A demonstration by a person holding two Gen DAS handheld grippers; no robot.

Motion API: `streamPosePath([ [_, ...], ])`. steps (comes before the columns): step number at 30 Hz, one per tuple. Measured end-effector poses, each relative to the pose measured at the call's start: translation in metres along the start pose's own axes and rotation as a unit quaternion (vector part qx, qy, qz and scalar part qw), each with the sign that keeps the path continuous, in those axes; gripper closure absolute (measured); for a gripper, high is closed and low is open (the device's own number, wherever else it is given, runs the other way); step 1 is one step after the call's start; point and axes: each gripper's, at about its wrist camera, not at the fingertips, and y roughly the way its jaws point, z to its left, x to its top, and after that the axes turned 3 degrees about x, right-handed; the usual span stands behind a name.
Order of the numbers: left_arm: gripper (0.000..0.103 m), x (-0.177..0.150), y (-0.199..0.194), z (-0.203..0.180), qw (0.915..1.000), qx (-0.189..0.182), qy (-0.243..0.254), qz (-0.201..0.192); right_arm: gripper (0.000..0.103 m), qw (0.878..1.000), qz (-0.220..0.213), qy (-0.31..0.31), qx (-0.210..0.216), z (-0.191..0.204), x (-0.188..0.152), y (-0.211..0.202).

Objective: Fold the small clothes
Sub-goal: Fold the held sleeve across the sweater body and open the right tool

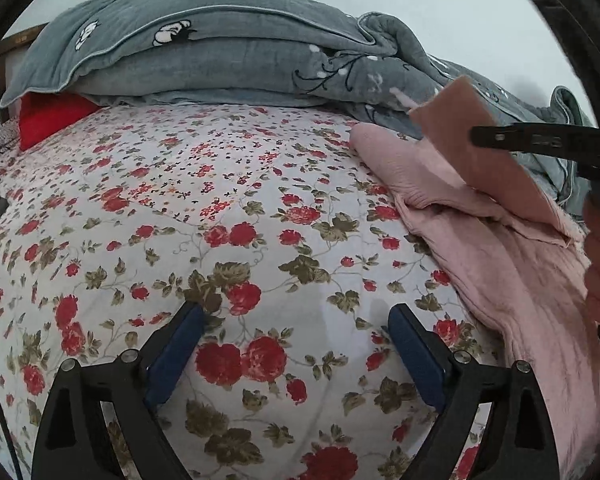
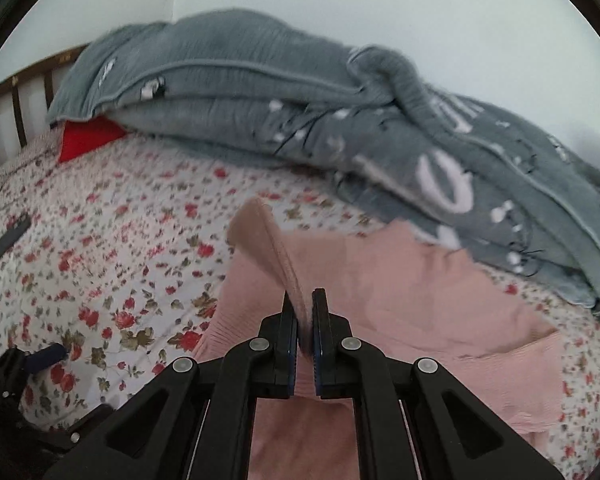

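Note:
A pink knitted garment [image 2: 400, 300] lies on the floral bedsheet [image 2: 120, 248]. My right gripper [image 2: 305, 300] is shut on a lifted edge of the garment, which stands up as a flap [image 2: 268, 240] above the rest. In the left wrist view the garment [image 1: 480, 232] lies at the right, with the right gripper [image 1: 476, 136] holding its raised flap. My left gripper [image 1: 296, 312] is open and empty over the bare sheet [image 1: 220, 200], left of the garment.
A grey quilt [image 1: 220, 52] is piled along the back of the bed, also in the right wrist view [image 2: 340, 120]. A red cushion [image 1: 52, 116] lies under its left end. A dark flat object [image 2: 8, 240] lies at the sheet's left.

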Motion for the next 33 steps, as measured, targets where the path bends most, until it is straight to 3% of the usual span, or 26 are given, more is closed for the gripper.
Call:
streamPosePath([
  [4,0.009,0.0,0.0,0.001,1.0,-0.003,-0.002,0.001,0.088,0.999,0.028,0.004,0.026,0.002,-0.003,0.024],
  [8,0.009,0.0,0.0,0.001,1.0,-0.003,0.001,0.003,0.05,0.994,0.064,-0.01,0.087,0.014,-0.012,0.04],
  [9,0.009,0.0,0.0,0.001,1.0,-0.002,0.001,0.003,0.046,0.993,0.071,-0.02,0.095,0.017,-0.015,0.041],
  [12,0.009,0.0,0.0,0.001,1.0,-0.002,0.002,0.004,0.046,0.987,0.089,-0.058,0.121,0.028,-0.023,0.035],
  [16,0.008,0.0,0.0,0.001,1.0,-0.002,0.002,0.004,0.044,0.986,0.07,-0.061,0.14,0.022,-0.026,0.008],
  [22,0.01,0.0,-0.003,0.001,0.9999,-0.009,-0.003,-0.003,0.043,0.992,0.03,0.007,0.119,-0.034,-0.042,-0.048],
  [23,0.011,0.0,-0.007,0.0,1.0,-0.006,-0.004,-0.006,0.043,0.993,0.024,0.021,0.112,-0.047,-0.048,-0.06],
  [25,0.024,0.005,-0.015,-0.006,0.9996,-0.02,0.008,-0.016,0.041,0.994,0.014,0.042,0.098,-0.074,-0.062,-0.078],
  [30,0.026,0.04,-0.028,-0.044,0.9958,-0.073,0.042,-0.036,0.041,0.996,0.003,0.082,0.047,-0.133,-0.095,-0.104],
  [33,0.042,0.065,-0.013,-0.072,0.9945,-0.09,0.047,-0.022,0.041,0.99,-0.001,0.13,0.057,-0.161,-0.118,-0.107],
])
